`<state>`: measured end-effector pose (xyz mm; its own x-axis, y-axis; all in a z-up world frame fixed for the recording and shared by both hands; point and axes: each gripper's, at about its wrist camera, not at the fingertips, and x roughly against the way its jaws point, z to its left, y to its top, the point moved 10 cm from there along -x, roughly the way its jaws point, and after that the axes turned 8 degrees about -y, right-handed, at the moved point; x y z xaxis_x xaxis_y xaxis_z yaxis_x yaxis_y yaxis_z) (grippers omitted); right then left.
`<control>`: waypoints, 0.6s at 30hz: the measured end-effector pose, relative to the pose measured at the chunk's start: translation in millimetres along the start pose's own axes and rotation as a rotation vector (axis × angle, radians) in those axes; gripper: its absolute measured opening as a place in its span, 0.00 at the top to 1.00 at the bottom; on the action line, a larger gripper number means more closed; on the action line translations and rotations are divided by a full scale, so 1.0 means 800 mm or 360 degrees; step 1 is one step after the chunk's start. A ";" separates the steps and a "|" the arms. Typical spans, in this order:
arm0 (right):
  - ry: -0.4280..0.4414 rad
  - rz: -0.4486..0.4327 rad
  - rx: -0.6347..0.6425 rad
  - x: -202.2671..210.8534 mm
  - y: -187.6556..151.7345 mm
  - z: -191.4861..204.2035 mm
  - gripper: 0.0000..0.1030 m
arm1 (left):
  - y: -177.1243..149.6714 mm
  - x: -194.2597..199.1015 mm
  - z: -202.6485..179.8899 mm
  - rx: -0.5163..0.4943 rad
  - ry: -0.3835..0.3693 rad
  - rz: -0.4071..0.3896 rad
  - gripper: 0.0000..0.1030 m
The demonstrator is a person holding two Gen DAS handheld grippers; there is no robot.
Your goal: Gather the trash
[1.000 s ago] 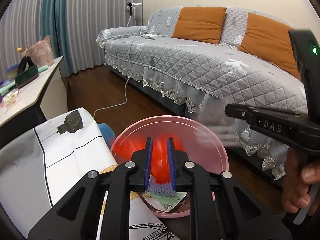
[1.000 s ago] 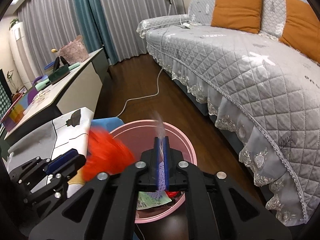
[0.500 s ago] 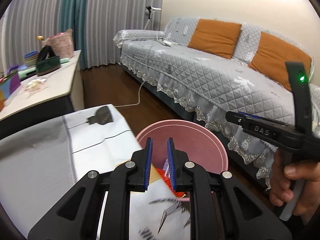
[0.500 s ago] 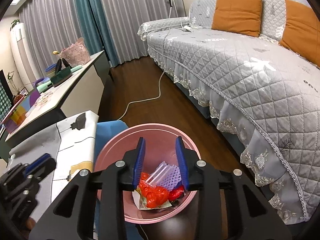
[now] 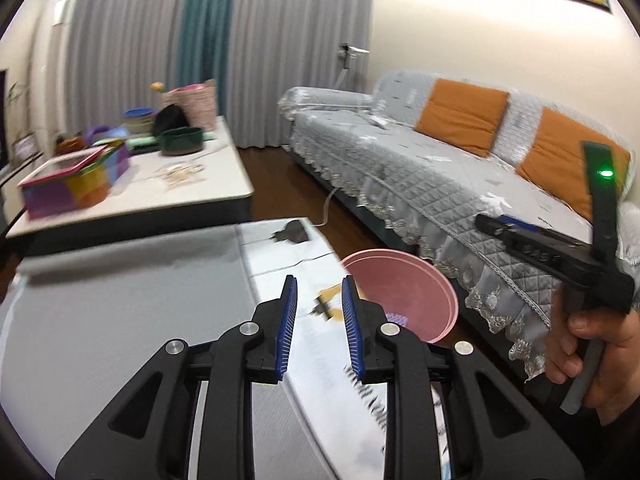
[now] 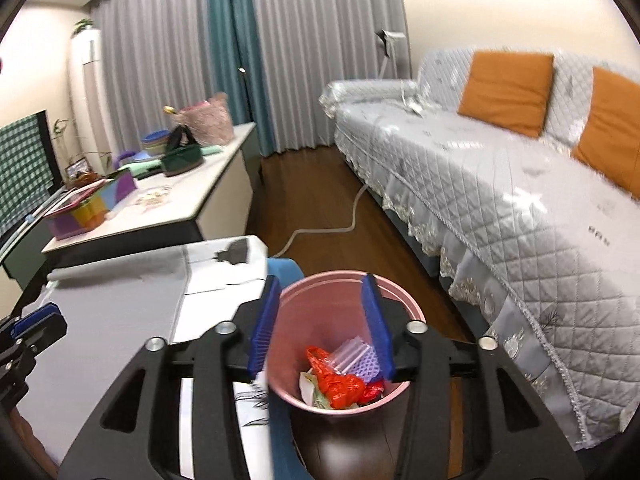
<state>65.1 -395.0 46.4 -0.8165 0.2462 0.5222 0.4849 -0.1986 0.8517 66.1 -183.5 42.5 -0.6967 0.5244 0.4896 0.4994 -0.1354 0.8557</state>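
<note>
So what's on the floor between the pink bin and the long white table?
In the right wrist view, bare brown wood floor with a white cable snaking across it lies between the pink plastic bin and the long white table.

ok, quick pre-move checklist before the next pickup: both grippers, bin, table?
1. Left gripper empty: ok. Jaws have just been opening, nothing between them.
2. Right gripper empty: ok. Jaws have just been opening, nothing between them.
3. Red bag and purple mesh inside the pink bin: ok.
4. Bin upright beside the table: ok.
5. Bin has room left: ok, trash sits low.
6. Next trash item located: cannot tell, none visible on the table's near surface.
</note>
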 end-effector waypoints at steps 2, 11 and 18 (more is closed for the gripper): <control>0.0013 -0.0025 -0.0008 0.019 -0.004 0.006 0.49 | -0.012 0.018 0.010 0.0024 0.0060 -0.0002 0.70; -0.0026 -0.0075 0.0096 0.087 -0.060 0.047 0.05 | -0.072 0.080 0.042 0.0110 0.0288 -0.0036 0.23; -0.0045 0.0012 0.0132 0.090 -0.105 0.071 0.05 | -0.119 0.085 0.059 0.0206 0.0389 0.0005 0.08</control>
<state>-16.2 -307.1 14.9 -0.8041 0.2721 0.5286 0.5161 -0.1218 0.8478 -4.6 -95.5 -13.2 -0.7908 0.3036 0.5314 0.5524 -0.0198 0.8334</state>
